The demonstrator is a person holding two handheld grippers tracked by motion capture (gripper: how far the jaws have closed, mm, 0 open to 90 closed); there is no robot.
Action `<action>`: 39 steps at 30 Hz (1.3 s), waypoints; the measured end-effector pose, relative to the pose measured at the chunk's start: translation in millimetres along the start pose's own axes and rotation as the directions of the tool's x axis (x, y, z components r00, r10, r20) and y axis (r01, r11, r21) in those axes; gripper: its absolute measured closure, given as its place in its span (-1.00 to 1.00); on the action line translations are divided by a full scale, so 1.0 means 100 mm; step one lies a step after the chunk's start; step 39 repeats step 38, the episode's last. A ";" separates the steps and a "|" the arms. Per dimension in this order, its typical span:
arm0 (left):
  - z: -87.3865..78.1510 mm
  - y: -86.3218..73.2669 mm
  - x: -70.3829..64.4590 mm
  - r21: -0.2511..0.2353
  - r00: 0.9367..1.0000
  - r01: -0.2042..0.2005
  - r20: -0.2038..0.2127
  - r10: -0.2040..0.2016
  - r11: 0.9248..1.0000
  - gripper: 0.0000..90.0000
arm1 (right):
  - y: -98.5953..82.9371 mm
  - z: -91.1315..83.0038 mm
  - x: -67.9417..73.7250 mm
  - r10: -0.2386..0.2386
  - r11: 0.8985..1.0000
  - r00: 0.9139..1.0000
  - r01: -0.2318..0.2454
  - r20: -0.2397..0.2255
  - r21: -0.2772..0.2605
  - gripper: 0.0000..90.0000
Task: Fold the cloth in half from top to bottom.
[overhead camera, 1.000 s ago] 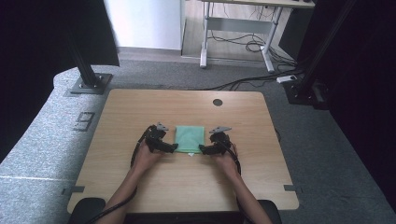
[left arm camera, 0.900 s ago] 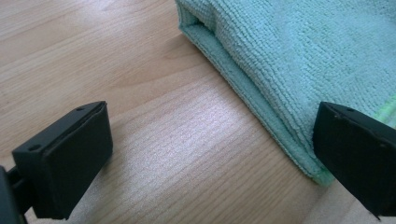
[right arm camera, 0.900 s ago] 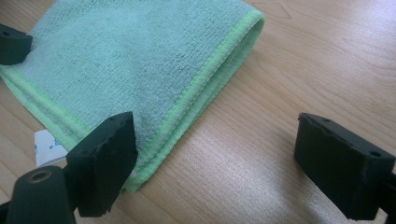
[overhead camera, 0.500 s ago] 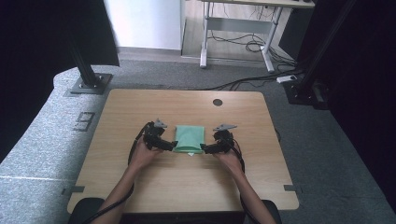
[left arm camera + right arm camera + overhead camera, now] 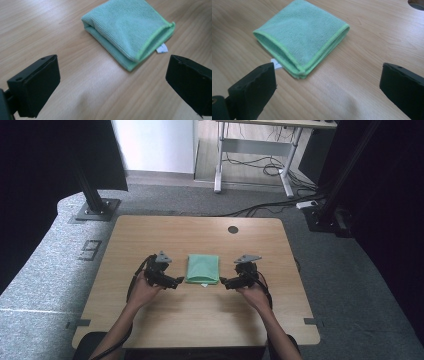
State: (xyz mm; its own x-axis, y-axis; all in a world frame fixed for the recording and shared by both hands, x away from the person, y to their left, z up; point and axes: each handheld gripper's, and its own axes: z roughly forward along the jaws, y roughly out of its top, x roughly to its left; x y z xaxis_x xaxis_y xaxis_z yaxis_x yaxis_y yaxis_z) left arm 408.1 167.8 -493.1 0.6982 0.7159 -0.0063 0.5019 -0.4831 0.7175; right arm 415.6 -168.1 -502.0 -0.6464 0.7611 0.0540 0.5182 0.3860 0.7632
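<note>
**Folded cloth, both grippers released**

A wooden counter (image 5: 150,240) is seen on grey carpet, with a desk frame and cables behind it. One green cloth (image 5: 203,269) lies near the middle of the counter, folded into a compact rectangle of several layers, its stitched edges roughly aligned and one white tag (image 5: 162,48) showing at a near corner. The folding is judged essentially finished; at most a last tidy remains. The left gripper (image 5: 174,281) is held just left of the cloth, its jaws spread wide and empty. The right gripper (image 5: 225,282) is held just right of the cloth, likewise spread and pinching nothing. Counted: one cloth, one tag, two grippers, one round hole (image 5: 233,229) beyond the cloth.
</note>
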 end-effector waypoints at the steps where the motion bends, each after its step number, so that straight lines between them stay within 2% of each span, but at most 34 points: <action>1: -0.03 -0.02 -0.02 0.000 1.000 -0.008 -0.003 0.008 1.000 -1.00 | -0.01 -0.03 0.01 0.002 1.000 1.000 -0.002 -0.003 -0.003 -1.00; 5: -0.14 -0.13 -0.08 -0.001 0.999 -0.029 -0.020 0.029 1.000 -1.00 | -0.08 -0.17 0.03 -0.003 1.000 1.000 0.003 0.001 -0.008 -1.00; 11: -0.21 -0.33 -0.14 -0.005 0.999 -0.029 -0.030 0.029 1.000 -1.00 | -0.24 -0.33 0.04 0.004 1.000 1.000 -0.003 0.024 -0.014 -1.00; 17: -0.16 -0.58 -0.16 0.019 0.999 -0.018 -0.036 0.019 1.000 -1.00 | -0.46 -0.37 0.01 0.033 0.999 0.999 -0.033 0.034 -0.002 -1.00; 22: -0.06 -0.70 -0.16 0.052 1.000 -0.001 -0.031 0.002 0.999 -1.00 | -0.65 -0.32 -0.03 0.049 0.998 0.998 -0.050 0.042 0.025 -1.00; 25: -0.01 -0.74 -0.17 0.080 0.999 -0.009 -0.036 0.012 0.997 -1.00 | -0.72 -0.28 -0.04 0.044 0.998 0.998 -0.046 0.048 0.044 -1.00; 29: 0.03 -0.75 -0.16 0.079 1.000 0.012 -0.013 -0.011 0.997 -1.00 | -0.84 -0.17 -0.04 0.036 0.997 0.998 -0.039 0.052 0.061 -1.00; 31: 0.04 -0.75 -0.16 0.079 1.000 0.014 -0.012 -0.013 0.997 -1.00 | -0.84 -0.15 -0.01 0.001 0.997 0.997 -0.006 0.072 0.072 -1.00; 39: 0.04 -0.74 -0.18 0.082 0.999 0.032 -0.032 -0.030 0.996 -1.00 | -0.84 -0.14 0.01 -0.004 0.997 0.998 -0.001 0.068 0.072 -1.00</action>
